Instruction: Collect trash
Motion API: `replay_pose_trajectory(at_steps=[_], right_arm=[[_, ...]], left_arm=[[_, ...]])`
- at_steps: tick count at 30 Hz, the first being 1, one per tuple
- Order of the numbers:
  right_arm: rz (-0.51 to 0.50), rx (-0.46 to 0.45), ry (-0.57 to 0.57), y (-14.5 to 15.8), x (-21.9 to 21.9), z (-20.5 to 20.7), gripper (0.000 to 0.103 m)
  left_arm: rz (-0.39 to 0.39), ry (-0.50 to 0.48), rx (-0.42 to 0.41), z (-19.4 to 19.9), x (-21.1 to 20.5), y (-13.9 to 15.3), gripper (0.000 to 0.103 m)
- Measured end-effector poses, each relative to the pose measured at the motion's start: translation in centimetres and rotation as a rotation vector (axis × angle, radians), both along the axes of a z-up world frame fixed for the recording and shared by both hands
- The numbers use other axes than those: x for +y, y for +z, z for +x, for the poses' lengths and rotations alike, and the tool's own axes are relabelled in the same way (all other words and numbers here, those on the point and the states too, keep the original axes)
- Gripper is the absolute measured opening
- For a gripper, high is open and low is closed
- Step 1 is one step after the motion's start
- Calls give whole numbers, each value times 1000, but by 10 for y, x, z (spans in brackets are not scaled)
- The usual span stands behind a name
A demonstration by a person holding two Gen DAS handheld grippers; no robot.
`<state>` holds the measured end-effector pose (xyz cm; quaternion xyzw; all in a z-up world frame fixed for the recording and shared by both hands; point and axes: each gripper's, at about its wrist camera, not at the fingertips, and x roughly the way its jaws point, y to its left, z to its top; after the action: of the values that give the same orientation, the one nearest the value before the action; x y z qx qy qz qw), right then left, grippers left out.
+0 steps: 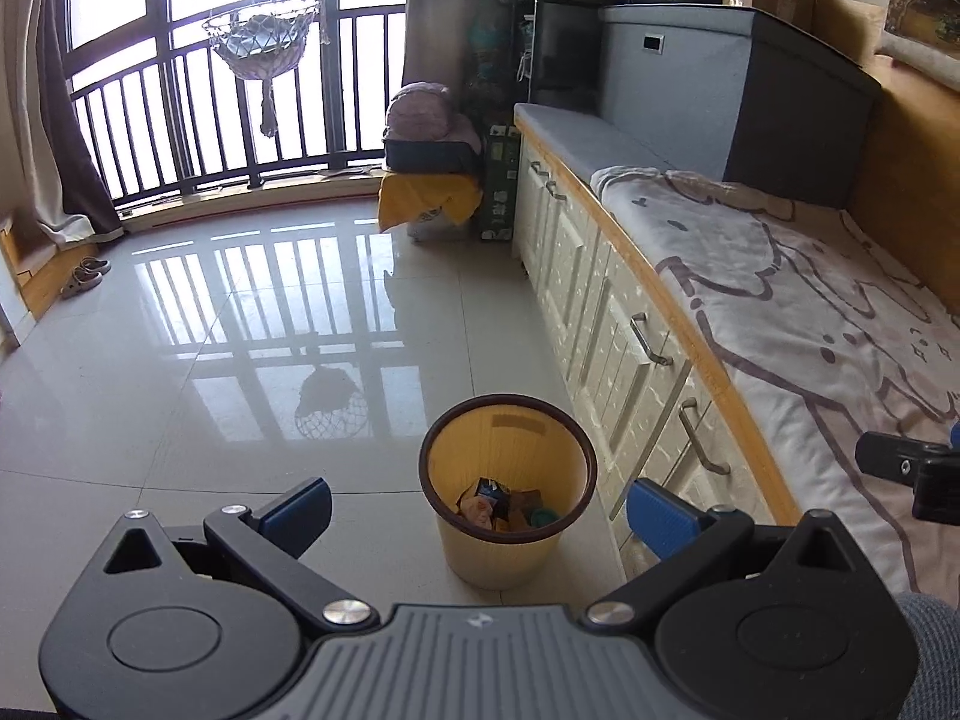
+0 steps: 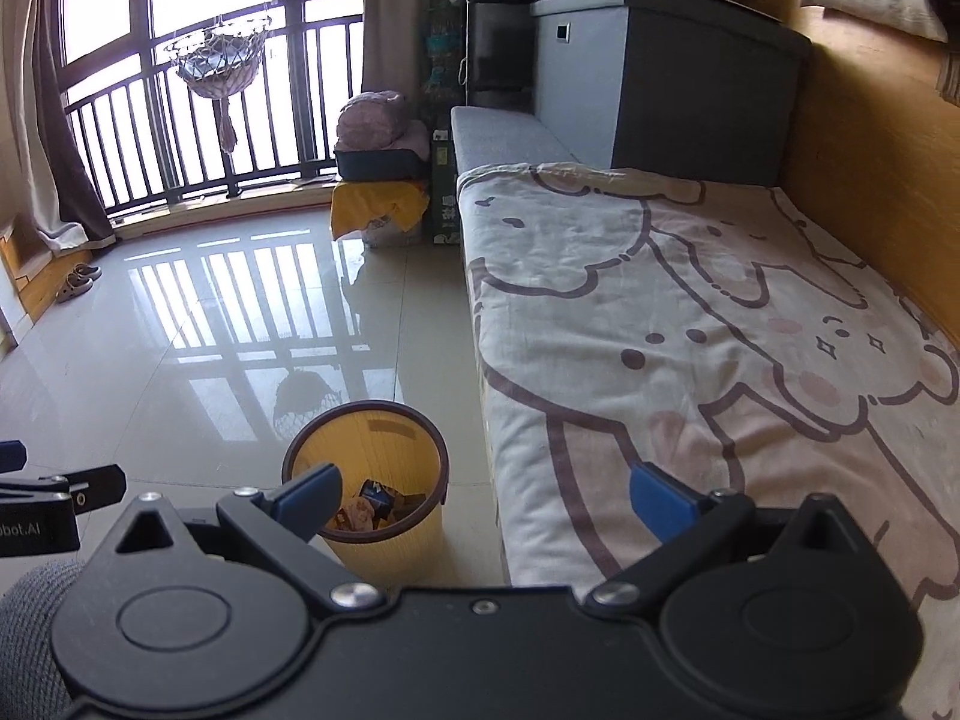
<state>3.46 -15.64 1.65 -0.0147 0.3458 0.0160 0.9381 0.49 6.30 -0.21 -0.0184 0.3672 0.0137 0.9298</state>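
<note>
Trash [image 1: 501, 504] inside bin [image 1: 456, 450], beside bed edge [image 1: 744, 402].

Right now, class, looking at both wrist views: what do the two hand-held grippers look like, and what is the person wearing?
Both are black, with angular linkage arms, round pivot housings and silver screws, ending in blue ribbed finger pads. The left hand-held gripper has a grey ribbed body with a small white logo. The right hand-held gripper has a black body. A blue-grey knitted sleeve shows at the edge.

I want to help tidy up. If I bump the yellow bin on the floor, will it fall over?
Probably it slides before it tips: the bin stands upright on glossy tiles that look slippery. It seems thin plastic with only a little trash at the bottom, so likely light. A push near the rim could still topple it.
</note>
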Motion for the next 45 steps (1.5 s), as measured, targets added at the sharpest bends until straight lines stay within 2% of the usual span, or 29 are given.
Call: replay_pose_trajectory(at_steps=[9,18,23,45], right_arm=[[-22,-49,-31,-8,0,-14,103],[-4,-69,-78,-15,-7,-17,103],[-21,-89,-84,-15,-3,-21,103],[-35,-97,-100,-16,-2,-24,103]], left_arm=[[11,-5,-14,-4,-1,-9,103],[-37,-14,-23,-3,4,-11,103],[-32,-18,-24,-3,3,-12,103],[-18,-22,-25,-2,-2,-13,103]])
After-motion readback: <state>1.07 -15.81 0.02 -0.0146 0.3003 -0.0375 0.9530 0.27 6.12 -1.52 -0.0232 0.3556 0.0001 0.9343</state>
